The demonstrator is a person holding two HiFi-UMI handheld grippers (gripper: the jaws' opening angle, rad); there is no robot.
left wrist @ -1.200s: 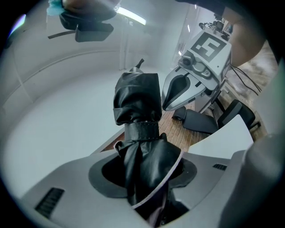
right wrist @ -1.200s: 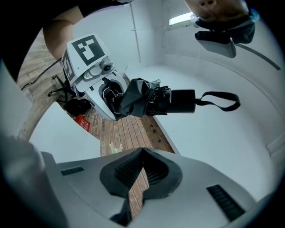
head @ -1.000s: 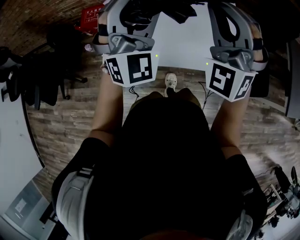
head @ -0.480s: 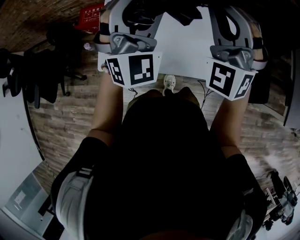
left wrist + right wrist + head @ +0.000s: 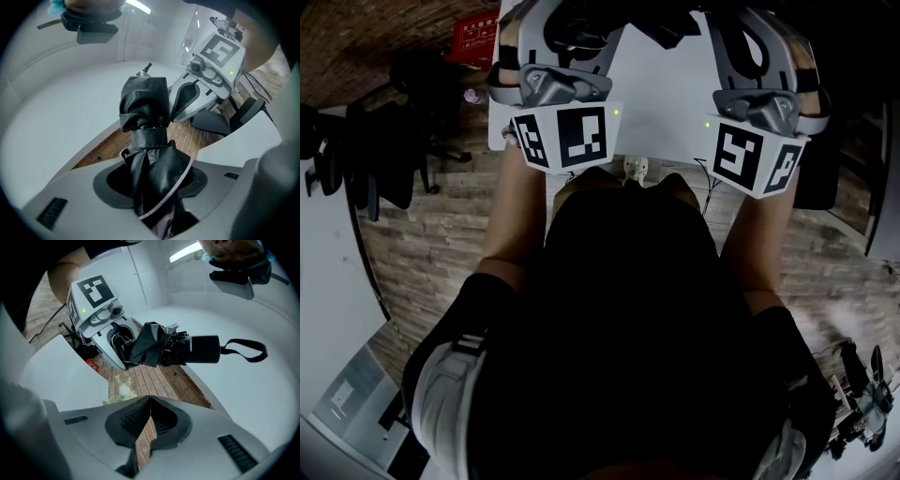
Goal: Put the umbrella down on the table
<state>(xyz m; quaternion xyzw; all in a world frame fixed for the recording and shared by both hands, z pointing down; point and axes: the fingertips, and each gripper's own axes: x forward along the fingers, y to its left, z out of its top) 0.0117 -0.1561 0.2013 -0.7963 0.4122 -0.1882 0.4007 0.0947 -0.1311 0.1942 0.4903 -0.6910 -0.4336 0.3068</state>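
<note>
My left gripper (image 5: 152,185) is shut on a folded black umbrella (image 5: 145,126), its pads pressing the strapped canopy. In the right gripper view the umbrella (image 5: 178,350) sticks sideways out of the left gripper (image 5: 124,345), handle and wrist strap pointing right, in the air above white surface. My right gripper (image 5: 149,404) is shut with nothing between its pads and stays apart from the umbrella. The head view shows both marker cubes (image 5: 567,136) over the near edge of the white table (image 5: 661,103), with the umbrella (image 5: 661,26) dark at the top edge.
Black office chairs (image 5: 384,159) stand on the brick-patterned floor at the left, with a red box (image 5: 483,33) behind them. Another dark chair (image 5: 816,178) is at the right. The person's shoe (image 5: 636,169) shows below the table edge. A white desk (image 5: 328,281) runs along the left.
Both grippers have moved forward with the umbrella, and more of the white table now lies beneath them. The left gripper's hold is unchanged.
</note>
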